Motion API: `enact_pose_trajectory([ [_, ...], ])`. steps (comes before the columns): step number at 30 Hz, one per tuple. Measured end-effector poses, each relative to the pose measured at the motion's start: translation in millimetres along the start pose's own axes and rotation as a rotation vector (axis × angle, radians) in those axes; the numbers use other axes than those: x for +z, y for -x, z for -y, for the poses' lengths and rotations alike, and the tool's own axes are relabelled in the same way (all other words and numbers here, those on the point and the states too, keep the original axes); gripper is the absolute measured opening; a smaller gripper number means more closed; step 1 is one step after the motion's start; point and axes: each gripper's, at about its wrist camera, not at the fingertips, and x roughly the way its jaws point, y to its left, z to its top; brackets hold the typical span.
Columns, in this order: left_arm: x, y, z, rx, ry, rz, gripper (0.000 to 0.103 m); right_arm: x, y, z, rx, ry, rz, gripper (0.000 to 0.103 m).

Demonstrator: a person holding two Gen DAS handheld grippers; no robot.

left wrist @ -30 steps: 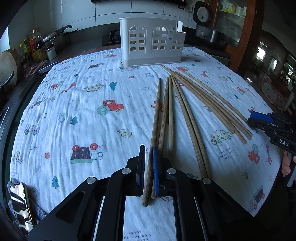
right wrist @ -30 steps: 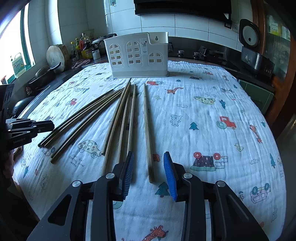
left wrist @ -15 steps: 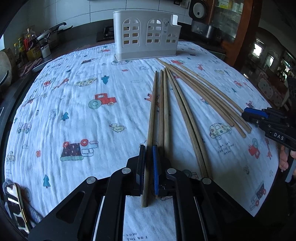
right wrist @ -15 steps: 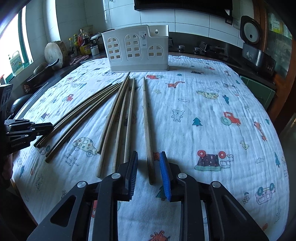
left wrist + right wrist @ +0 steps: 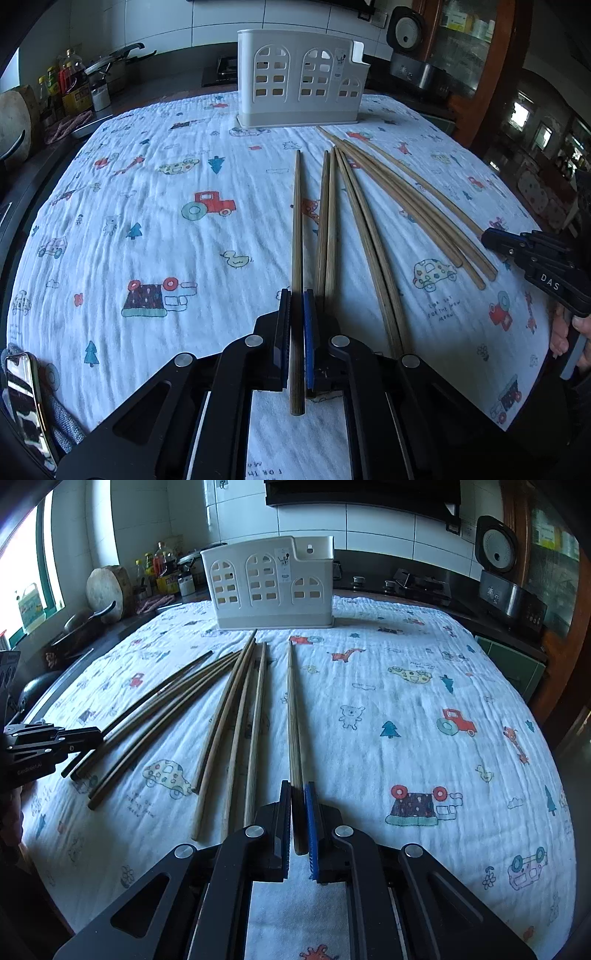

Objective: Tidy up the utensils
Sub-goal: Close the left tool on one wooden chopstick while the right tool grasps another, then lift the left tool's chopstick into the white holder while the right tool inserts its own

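Several wooden chopsticks lie fanned on a cartoon-print cloth (image 5: 147,221) in front of a white slotted utensil holder (image 5: 299,77). In the left wrist view my left gripper (image 5: 296,293) is shut on the near end of the leftmost chopstick (image 5: 296,221). The loose chopsticks (image 5: 369,240) spread to its right, and my right gripper (image 5: 491,238) shows by their outer ends. In the right wrist view my right gripper (image 5: 297,786) has its jaws closing, pads pressed on the rightmost chopstick (image 5: 291,720). The holder (image 5: 266,583) stands beyond. My left gripper (image 5: 94,736) sits by the dark chopsticks (image 5: 159,709).
A phone (image 5: 22,398) lies at the cloth's near left corner. Bottles and pans (image 5: 70,88) crowd the counter on the left beside a round wooden block (image 5: 107,590). A rice cooker (image 5: 495,554) stands at the back right. The table edge drops off close on both sides.
My right gripper's jaws have closed from wide apart onto the chopstick between them. My left gripper kept its grip, and its chopstick's far end now sits further from its neighbours.
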Motion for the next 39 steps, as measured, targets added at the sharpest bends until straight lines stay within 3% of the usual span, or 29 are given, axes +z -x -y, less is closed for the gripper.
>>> enact_pose_trajectory([
  [8, 19, 42, 2, -0.003, 0.001, 0.108, 0.005, 26, 47, -8, -0.015, 0.029, 0.14, 0.007],
  [14, 57, 70, 3, -0.024, -0.023, 0.199, 0.005, 78, 82, -12, -0.002, 0.081, 0.25, 0.007],
  [27, 170, 89, 3, -0.057, -0.067, 0.242, 0.005, 223, 88, 6, 0.015, 0.148, 0.188, 0.007],
  [33, 223, 122, 0, -0.078, -0.087, 0.327, 0.005, 279, 104, 5, 0.014, 0.161, 0.214, 0.007],
  [39, 274, 128, -6, -0.028, -0.062, 0.396, 0.005, 320, 96, 2, -0.006, 0.161, 0.23, 0.007],
])
